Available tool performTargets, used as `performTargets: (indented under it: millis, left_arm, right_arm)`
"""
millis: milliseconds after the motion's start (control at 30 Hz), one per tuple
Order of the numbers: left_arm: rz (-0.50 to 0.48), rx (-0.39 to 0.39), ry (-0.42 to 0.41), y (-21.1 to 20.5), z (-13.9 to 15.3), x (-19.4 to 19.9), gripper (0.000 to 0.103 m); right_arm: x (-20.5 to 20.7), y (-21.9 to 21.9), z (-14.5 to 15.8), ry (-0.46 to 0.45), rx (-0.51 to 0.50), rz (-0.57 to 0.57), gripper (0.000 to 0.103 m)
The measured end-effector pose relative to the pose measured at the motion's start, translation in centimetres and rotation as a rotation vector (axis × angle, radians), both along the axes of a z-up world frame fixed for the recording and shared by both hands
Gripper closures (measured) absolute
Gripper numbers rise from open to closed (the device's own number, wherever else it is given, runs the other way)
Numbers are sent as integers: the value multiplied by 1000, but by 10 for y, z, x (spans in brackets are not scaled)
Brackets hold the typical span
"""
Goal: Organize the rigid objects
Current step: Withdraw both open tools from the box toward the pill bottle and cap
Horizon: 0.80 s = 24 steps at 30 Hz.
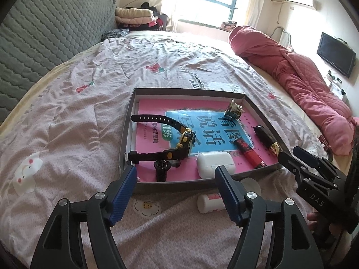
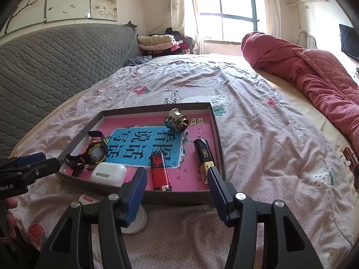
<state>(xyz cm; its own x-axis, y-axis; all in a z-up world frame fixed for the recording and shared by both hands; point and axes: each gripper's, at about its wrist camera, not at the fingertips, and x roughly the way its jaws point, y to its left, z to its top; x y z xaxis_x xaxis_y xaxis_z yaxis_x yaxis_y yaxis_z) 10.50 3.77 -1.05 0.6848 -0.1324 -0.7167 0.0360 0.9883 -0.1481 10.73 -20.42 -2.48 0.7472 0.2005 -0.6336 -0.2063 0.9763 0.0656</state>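
A shallow grey cardboard tray (image 1: 188, 90) (image 2: 78, 134) lies on the bed, with a pink and blue booklet (image 1: 157, 105) lining its bottom. In it are a black and yellow watch (image 1: 177, 143) (image 2: 96, 153), a white earbud case (image 1: 215, 163) (image 2: 108, 174), a red lighter (image 1: 248, 153) (image 2: 159, 172), a black and gold lighter (image 1: 267, 140) (image 2: 205, 157) and a metal knob (image 1: 234, 111) (image 2: 176, 121). A small white bottle (image 1: 208, 202) (image 2: 138, 219) lies on the quilt just outside the tray's near wall. My left gripper (image 1: 176, 172) (image 2: 44, 159) hovers open over the near wall, empty. My right gripper (image 2: 177, 174) (image 1: 289, 154) stands open before the red lighter, touching nothing.
The pink patterned quilt (image 1: 78, 134) spreads around the tray. A grey padded headboard (image 1: 44, 33) is at the left, and a rolled red blanket (image 2: 314, 71) lies along the right. Folded clothes (image 2: 157, 41) are stacked by the window. A person's fingers (image 1: 314, 218) show by the right gripper.
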Motion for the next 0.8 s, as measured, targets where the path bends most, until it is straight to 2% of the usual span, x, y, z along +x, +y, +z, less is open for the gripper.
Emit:
performTargets:
  millis: [467, 800]
  left_arm:
    - [-12, 3, -22, -6, 16, -24, 28]
    - [-45, 20, 0, -20, 16, -41, 28]
  right_arm:
    - [-28, 2, 16, -35, -13, 9, 47]
    - [-48, 7, 20, -27, -5, 33, 47]
